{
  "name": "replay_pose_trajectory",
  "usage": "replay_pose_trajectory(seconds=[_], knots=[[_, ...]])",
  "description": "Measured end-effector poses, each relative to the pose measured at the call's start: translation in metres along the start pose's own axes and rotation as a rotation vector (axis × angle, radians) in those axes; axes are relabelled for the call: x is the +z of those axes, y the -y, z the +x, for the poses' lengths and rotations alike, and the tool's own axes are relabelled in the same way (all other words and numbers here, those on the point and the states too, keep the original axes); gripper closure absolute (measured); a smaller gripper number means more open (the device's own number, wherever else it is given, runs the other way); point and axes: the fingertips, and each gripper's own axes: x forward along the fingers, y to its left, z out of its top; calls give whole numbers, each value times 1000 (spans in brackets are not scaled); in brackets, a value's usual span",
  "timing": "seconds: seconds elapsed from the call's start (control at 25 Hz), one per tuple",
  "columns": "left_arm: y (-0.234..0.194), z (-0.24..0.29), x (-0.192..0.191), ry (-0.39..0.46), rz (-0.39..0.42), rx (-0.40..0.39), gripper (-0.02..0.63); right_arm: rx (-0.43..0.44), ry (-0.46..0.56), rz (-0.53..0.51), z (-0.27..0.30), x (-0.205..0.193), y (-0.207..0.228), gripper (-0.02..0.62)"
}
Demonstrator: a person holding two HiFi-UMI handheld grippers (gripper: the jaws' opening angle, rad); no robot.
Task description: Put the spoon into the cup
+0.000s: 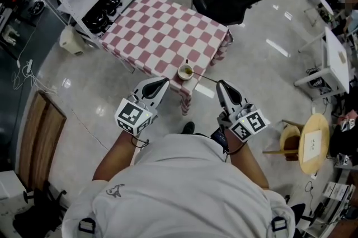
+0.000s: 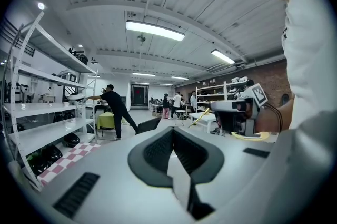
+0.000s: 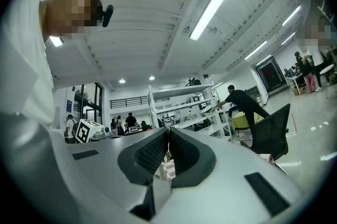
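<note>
held close in front of the person's chest, the left tool [image 1: 164, 82] and the right tool [image 1: 220, 84] both point out toward 12 o'clock. each has its jaws pressed together on nothing, and each gripper view shows its pads meeting with no object between them. just past the right tool's tip a thin pale rod, most likely the spoon [image 1: 206, 78], lies along a 10-to-4 o'clock line with its far end at the cup [image 1: 185, 71]. whether that end sits inside the cup or only beside the rim i cannot tell. the cup stands on the near corner of the checked surface [image 1: 168, 29], at 1 o'clock from the left tool and 10 o'clock from the right. by this layout the right tool is the nearer to the handle, and it would need to open and close across that axis.
</note>
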Motion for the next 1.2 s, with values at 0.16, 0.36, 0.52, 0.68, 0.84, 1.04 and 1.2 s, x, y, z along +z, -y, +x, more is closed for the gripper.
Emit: replay_pose_trajectory(seconds=[0.16,0.36,0.52,0.68,0.84,1.04,1.2], knots=[[-3,23,-1,-16,34,13,592,16,13,-1,-3,11,25,561],[-12,37,-10,-39,22,47,592,29,7,14,-4,10,47,561],[-8,54,-18,-58,24,28,592,25,12,11,-6,11,55,561],[-5,71,-22,-61,20,-2,592,8,8,10,-8,10,64,561],[-7,86,-22,-51,18,-27,592,-15,5,12,-6,6,74,561],[-16,99,-24,-52,7,-46,592,-30,-18,18,5,1,85,561],[-29,108,-28,-54,-5,-44,592,-29,-37,23,19,-5,96,561]])
